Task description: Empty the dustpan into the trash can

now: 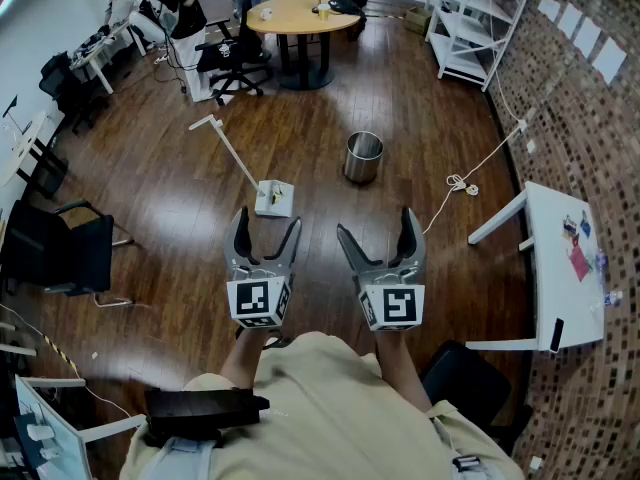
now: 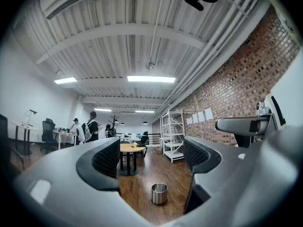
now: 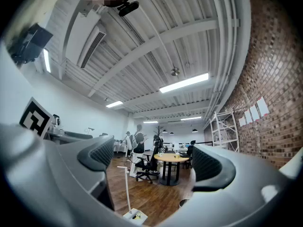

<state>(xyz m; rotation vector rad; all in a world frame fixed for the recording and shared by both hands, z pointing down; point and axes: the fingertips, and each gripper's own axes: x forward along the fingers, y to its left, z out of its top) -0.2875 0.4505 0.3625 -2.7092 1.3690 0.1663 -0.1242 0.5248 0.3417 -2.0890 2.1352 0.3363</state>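
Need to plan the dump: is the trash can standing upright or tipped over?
Upright: the trash can stands on its base, open rim up, in the head and left gripper views.

You stand on dark wood floor | your 12 o'clock: round wooden table | 1 o'clock: white shelving | 3 o'clock: brick wall, white table | 9 o'clock: black chair | overhead: strip lights lit

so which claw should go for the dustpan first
Probably left. The left claw is open, empty and directly behind the dustpan; the right claw, also open, sits further over, nearer the trash can.
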